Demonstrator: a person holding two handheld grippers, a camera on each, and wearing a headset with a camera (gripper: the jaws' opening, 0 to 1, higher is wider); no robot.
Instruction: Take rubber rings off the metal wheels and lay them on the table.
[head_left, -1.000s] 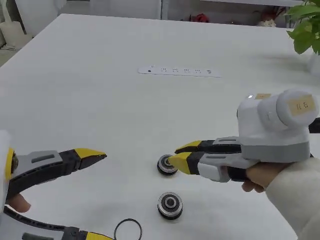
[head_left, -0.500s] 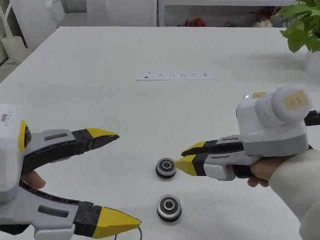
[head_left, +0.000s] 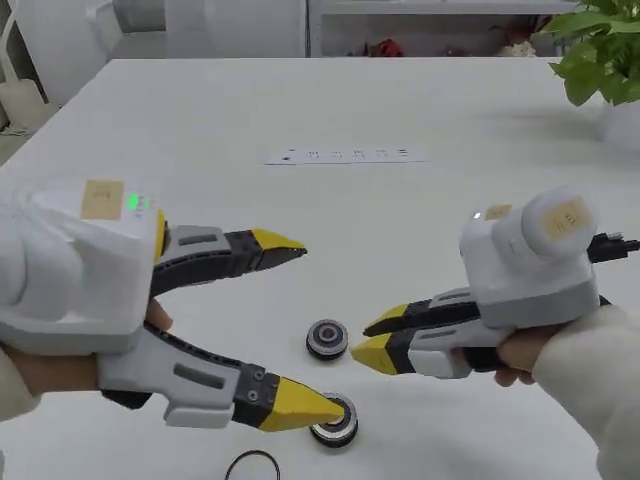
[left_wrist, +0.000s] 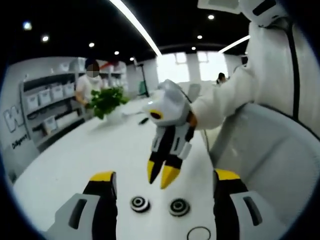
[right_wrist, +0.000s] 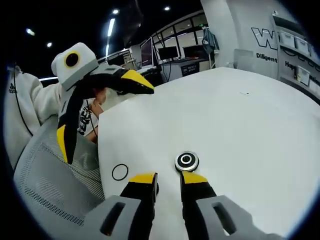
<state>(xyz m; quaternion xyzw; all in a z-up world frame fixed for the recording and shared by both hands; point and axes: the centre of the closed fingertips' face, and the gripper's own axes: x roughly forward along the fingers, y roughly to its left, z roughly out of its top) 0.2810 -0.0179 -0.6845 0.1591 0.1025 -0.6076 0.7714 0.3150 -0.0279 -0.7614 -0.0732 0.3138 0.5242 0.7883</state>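
Opposed low gripper views; wheels (left_wrist: 179, 206) shared

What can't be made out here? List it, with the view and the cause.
Near wheel, head view: the lower jaw of the left gripper covers part; ring on or off unclear.
Loose rubber ring, head view: cut off by the bottom edge.
Power strip, head view: sockets too small to read.

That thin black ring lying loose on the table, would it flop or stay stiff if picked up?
Likely floppy: the ring is a thin rubber-looking loop. Probably very light, given so little material. Lying flat on the table, it seems unlikely to roll.
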